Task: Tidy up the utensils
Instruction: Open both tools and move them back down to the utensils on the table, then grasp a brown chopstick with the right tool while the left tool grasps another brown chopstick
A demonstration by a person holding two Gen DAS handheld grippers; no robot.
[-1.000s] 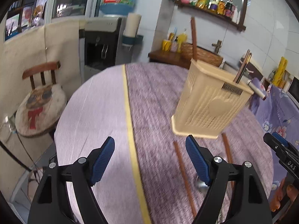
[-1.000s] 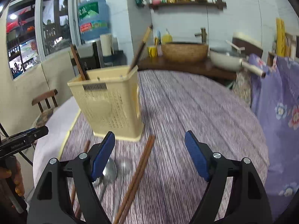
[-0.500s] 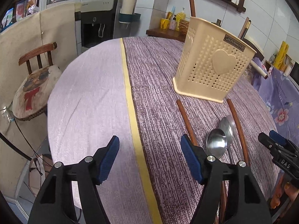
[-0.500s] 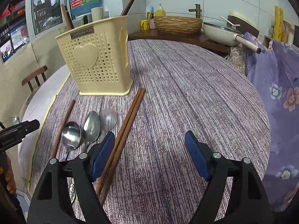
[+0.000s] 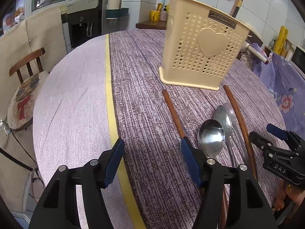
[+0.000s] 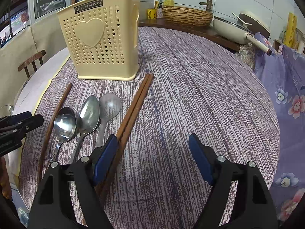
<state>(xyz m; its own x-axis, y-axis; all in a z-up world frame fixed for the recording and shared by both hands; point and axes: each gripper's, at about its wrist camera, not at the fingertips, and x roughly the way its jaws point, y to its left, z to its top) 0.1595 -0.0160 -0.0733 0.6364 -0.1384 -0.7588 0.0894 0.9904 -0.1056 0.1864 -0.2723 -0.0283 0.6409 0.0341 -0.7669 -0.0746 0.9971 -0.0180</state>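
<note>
Both tools gape, holding nothing. Pair of brown wooden chopsticks (image 6: 133,112) lies on purple-clothed round tabletop (image 6: 200,87), touching side by side, near end just beside right tool's (image 6: 152,152) left finger; long axis runs away toward cream perforated plastic utensil holder (image 6: 101,38). Left tool (image 5: 152,158) sits farther off, by lone chopstick (image 5: 173,112).

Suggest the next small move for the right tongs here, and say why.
Probably shift the right tongs slightly left and down to straddle the paired chopsticks. The tongs are open and empty, their left pad already beside the pair, which lies loose on the tablecloth in front of the cream holder.
</note>
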